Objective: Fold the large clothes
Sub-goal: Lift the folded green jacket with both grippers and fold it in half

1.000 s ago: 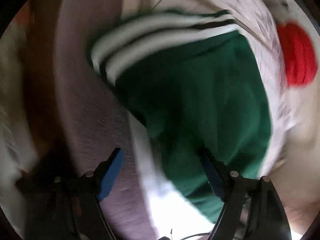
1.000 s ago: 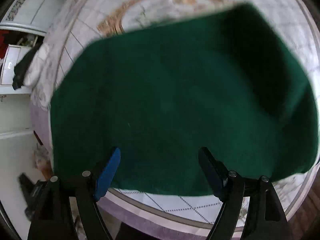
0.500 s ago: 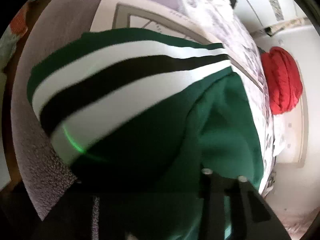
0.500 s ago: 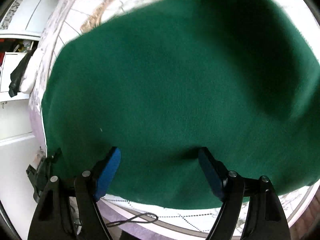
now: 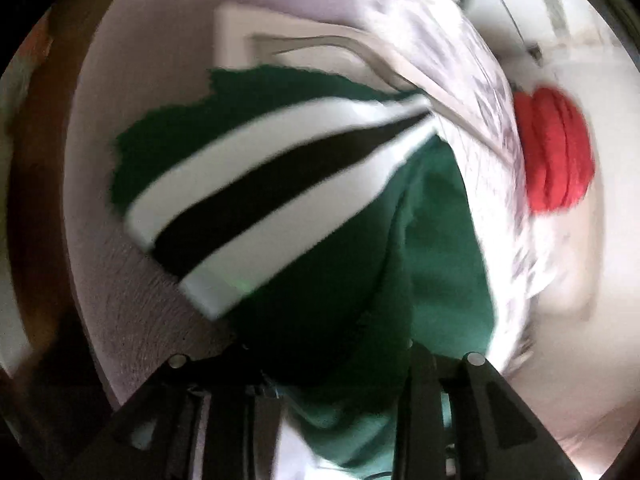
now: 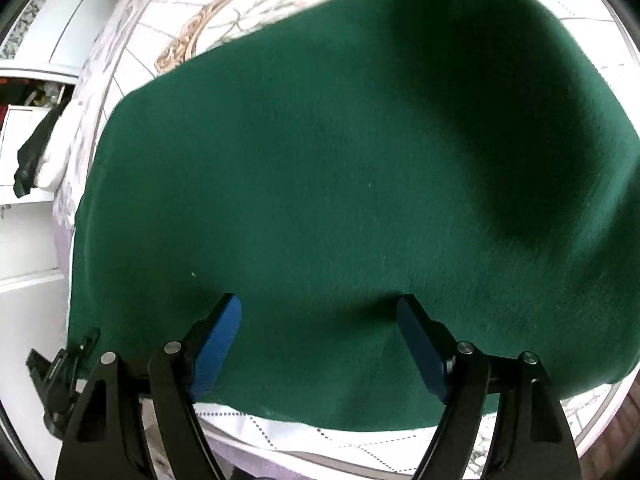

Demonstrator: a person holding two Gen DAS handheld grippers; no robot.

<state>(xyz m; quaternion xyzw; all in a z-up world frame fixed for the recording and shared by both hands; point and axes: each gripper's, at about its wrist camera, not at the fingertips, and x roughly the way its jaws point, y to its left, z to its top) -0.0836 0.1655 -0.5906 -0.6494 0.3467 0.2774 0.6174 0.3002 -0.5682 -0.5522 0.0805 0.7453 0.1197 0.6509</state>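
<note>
Left wrist view: my left hand-held gripper has clamped down on the green garment, which a second ago lay between wide-open jaws. Dark cloth now bunches right over the fingers, hiding the pads. The striped cuff, white and black, lies across the garment toward the bed's near edge; a red bundle sits off the bed's far side. The picture is blurred.

Right wrist view: my right hand-held gripper hangs wide open over the garment, blue pads just above the cloth near the bed's front edge, gripping nothing. The cloth fills more of the frame than a second ago, so I read this gripper as having dropped closer. The garment lies flat across the patterned bedspread, its hem close to the front edge.

With one side caught, I judge the fold is beginning; the right gripper has yet to take its hold.
</note>
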